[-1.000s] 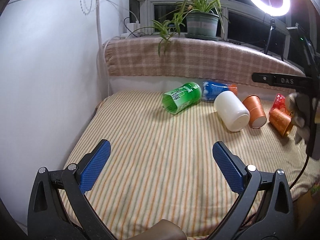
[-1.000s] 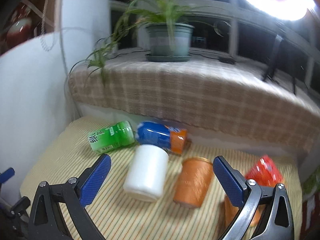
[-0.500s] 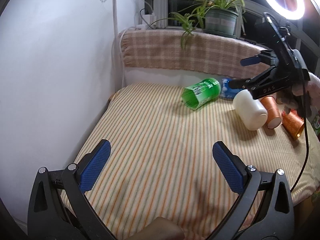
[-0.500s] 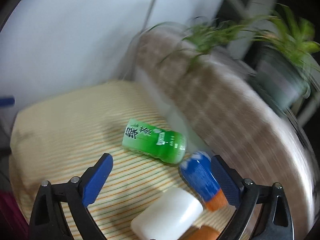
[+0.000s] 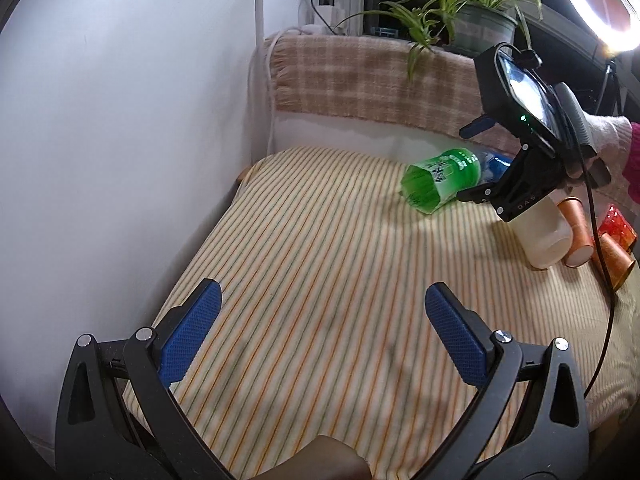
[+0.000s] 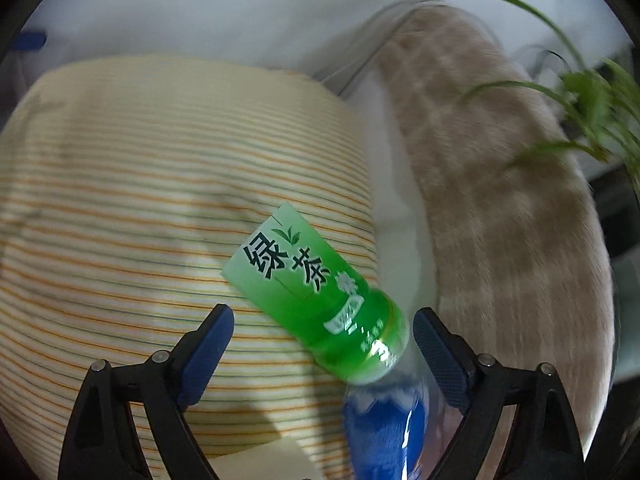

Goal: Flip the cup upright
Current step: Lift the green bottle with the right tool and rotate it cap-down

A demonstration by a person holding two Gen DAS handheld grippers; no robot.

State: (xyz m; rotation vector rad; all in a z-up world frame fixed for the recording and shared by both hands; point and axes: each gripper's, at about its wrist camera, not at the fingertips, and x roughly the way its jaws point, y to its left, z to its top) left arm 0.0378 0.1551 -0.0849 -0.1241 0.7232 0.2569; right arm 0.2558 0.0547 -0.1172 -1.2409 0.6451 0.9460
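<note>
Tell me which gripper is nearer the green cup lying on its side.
Right. The right gripper is open with the green cup lying between its fingers; the left gripper hangs open far back over the striped cloth.

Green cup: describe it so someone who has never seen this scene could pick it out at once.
On the striped cloth, below the plaid-covered sill, a row of cups lies tipped over. The green cup is the leftmost, beside a blue cup, the open right gripper poised around its base. It alone is translucent green with dark Chinese lettering.
</note>
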